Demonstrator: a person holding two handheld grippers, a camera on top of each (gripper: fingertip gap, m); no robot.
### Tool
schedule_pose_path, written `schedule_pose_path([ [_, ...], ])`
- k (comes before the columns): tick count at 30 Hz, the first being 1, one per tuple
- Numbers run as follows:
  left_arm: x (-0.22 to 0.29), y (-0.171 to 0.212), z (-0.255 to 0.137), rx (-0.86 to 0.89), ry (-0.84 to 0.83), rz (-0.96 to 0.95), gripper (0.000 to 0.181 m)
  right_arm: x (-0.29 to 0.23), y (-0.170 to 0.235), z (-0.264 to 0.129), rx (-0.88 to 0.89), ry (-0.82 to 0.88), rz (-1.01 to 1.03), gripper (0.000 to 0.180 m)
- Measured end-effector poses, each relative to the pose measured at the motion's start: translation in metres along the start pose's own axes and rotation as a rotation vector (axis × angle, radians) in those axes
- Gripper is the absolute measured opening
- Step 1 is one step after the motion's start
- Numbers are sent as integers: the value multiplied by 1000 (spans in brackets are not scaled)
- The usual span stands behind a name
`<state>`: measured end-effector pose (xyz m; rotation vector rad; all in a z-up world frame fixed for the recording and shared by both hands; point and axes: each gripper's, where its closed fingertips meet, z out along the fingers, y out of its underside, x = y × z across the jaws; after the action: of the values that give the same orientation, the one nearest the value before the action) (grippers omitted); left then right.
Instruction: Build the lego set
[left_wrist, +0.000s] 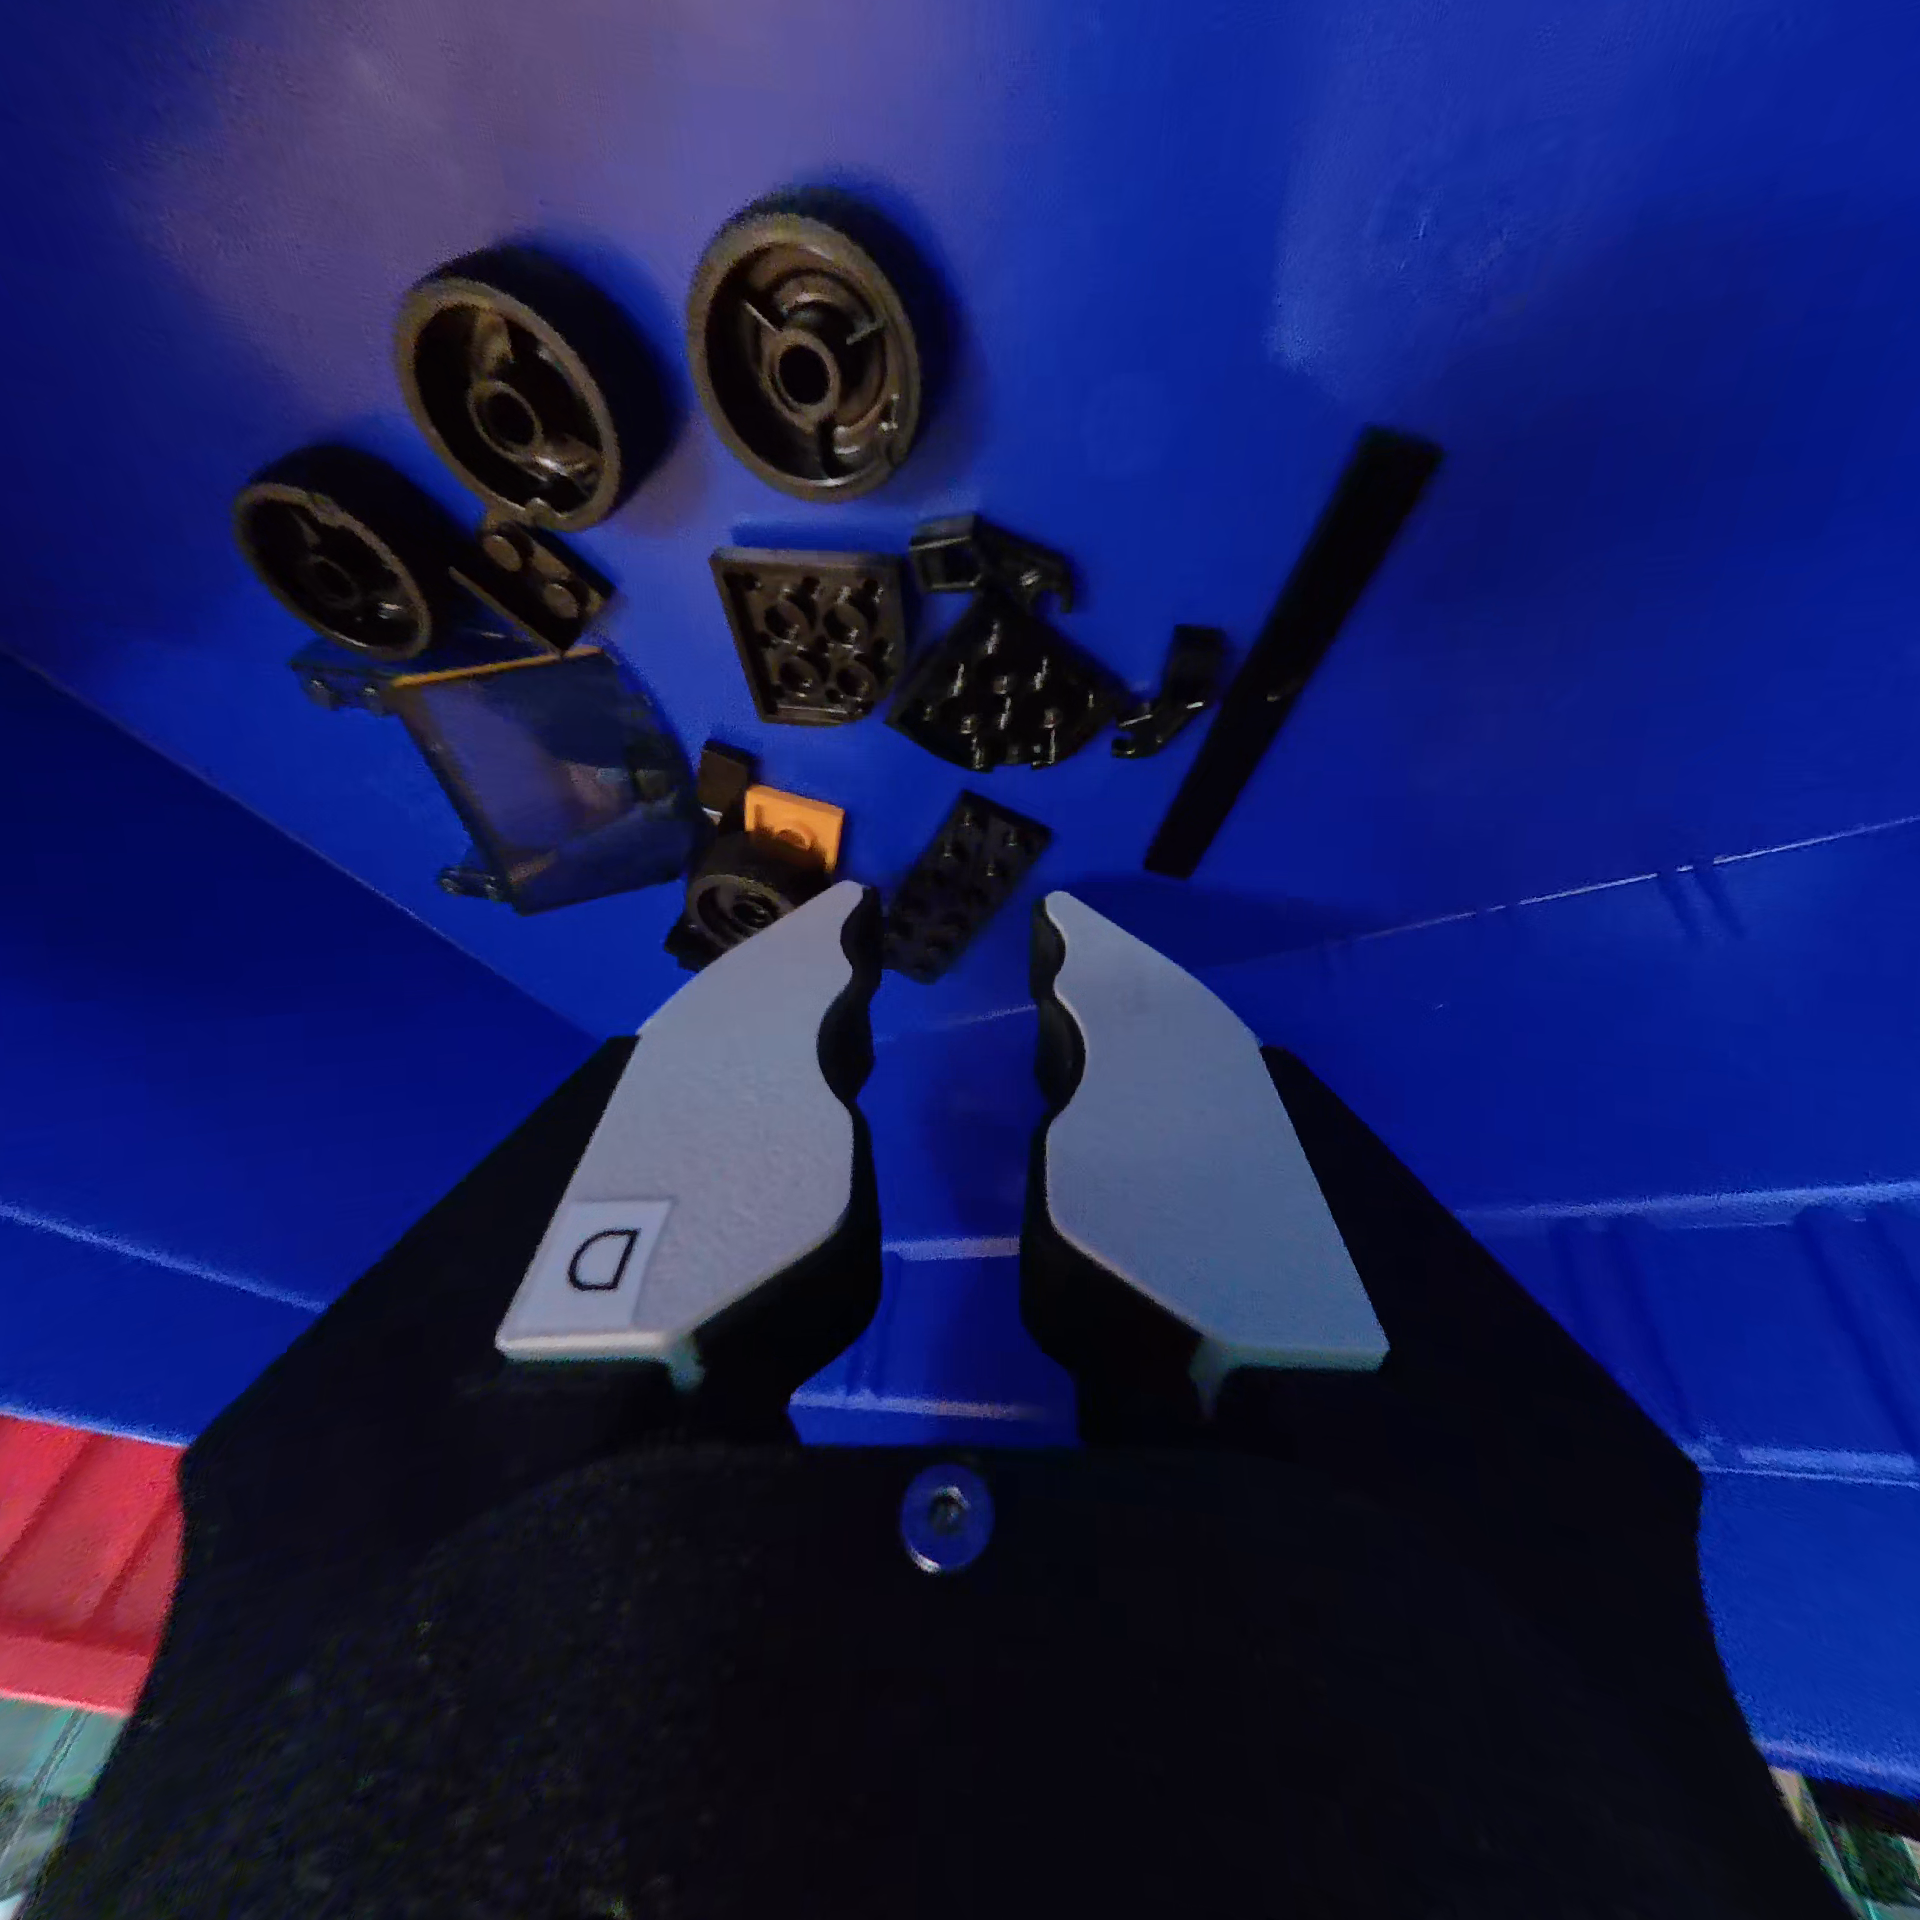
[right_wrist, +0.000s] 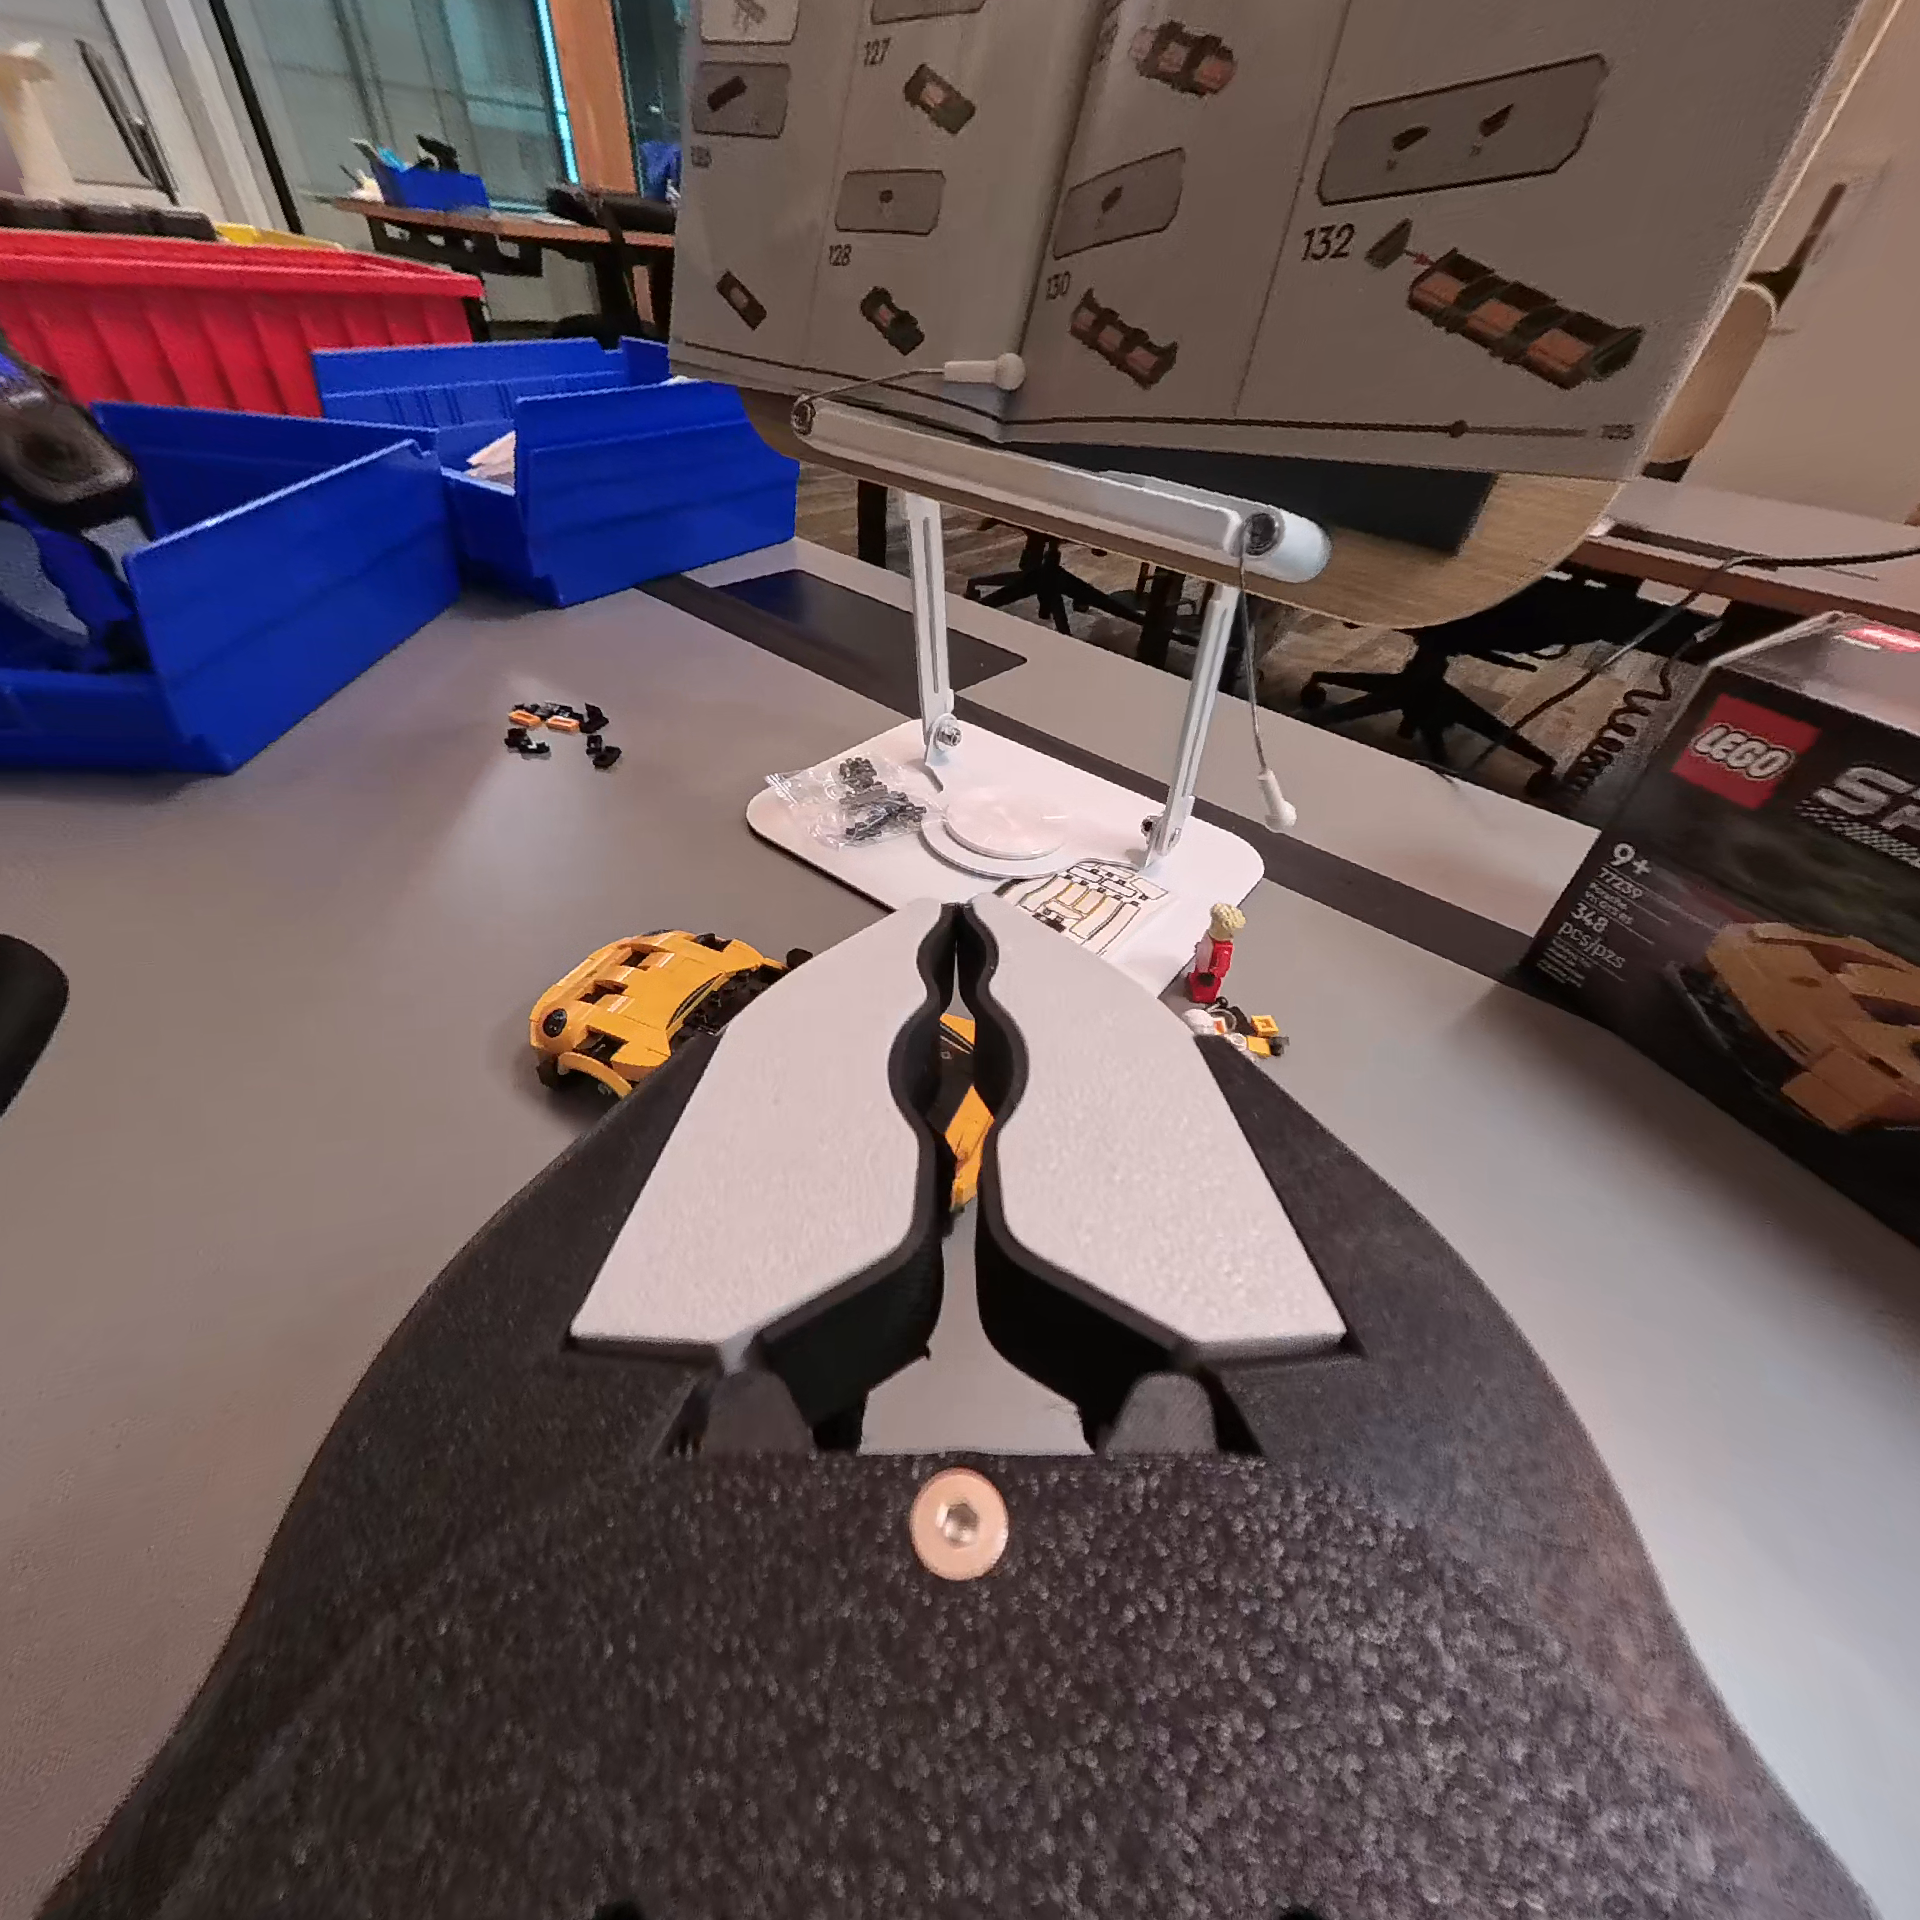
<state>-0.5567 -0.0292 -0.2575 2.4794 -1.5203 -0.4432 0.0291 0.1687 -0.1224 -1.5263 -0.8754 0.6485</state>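
**Q:** Grey fingers first: how does each gripper stand?

**A:** Grey-faced with black inner pads, the left gripper (left_wrist: 954, 914) has its fingers parted with a clear gap between the tips, and nothing is between them. It points down into a blue bin (left_wrist: 1558, 312). The right gripper (right_wrist: 961, 920) has its tips touching or very nearly so, and nothing shows between them; it hangs over a grey table (right_wrist: 312, 1039).

**Q:** What lies nearest the left fingertips?

**A:** A small black studded plate (left_wrist: 966, 883) sits just past the tips. Beside it is a black round piece with an orange tile (left_wrist: 795, 826) on it. Further in lie a dark transparent windscreen piece (left_wrist: 540, 769), two more black plates (left_wrist: 810, 634), a long black strip (left_wrist: 1294, 649), and three black wheels (left_wrist: 800, 348) at the far end.

**Q:** And near the right gripper?

**A:** A partly built yellow car (right_wrist: 634, 1003) rests on the table just beyond the fingers, partly hidden behind them. To the right stands a small minifigure (right_wrist: 1218, 945) in red, with tiny loose parts near its feet. Ahead is a white stand (right_wrist: 1039, 821) holding an open instruction booklet (right_wrist: 1195, 208), with a clear bag of parts (right_wrist: 852, 800) and a sticker sheet (right_wrist: 1091, 899) on its base.

**Q:** Anything further out?

**A:** A scatter of black and orange pieces (right_wrist: 561, 727) lies to the left, before more blue bins (right_wrist: 291, 582) and a red bin (right_wrist: 208, 312). The set's box (right_wrist: 1766, 935) sits at the right edge.
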Motion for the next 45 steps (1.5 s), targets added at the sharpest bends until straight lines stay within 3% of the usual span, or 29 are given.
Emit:
schedule_pose_path([
  [5,2,-1,2,-5,78,21,17,-4,3,5,-6,-22,0,0],
  [11,6,-3,-1,-62,164,-25,18,-5,-2,-1,14,-28,-24,0],
  [15,4,-31,-41,78,119,-160,17,2,-15,-13,55,-6,-58,0],
  [18,0,-73,-112,258,-13,-178,16,4,-18,-17,76,-12,-36,0],
  [22,30,-165,-190,441,-52,-83,16,0,-17,-19,83,-39,-22,0],
  [28,121,-329,-189,504,77,166,16,-8,-21,-24,86,-69,-13,0],
  [32,159,-412,-190,581,200,207,16,-7,-16,-25,64,-58,-52,0],
  [37,171,-456,-192,617,243,213,16,-6,-6,-24,37,-76,-25,0],
  [45,178,-478,-191,690,261,192,18,-5,0,-22,22,-84,-17,0],
])
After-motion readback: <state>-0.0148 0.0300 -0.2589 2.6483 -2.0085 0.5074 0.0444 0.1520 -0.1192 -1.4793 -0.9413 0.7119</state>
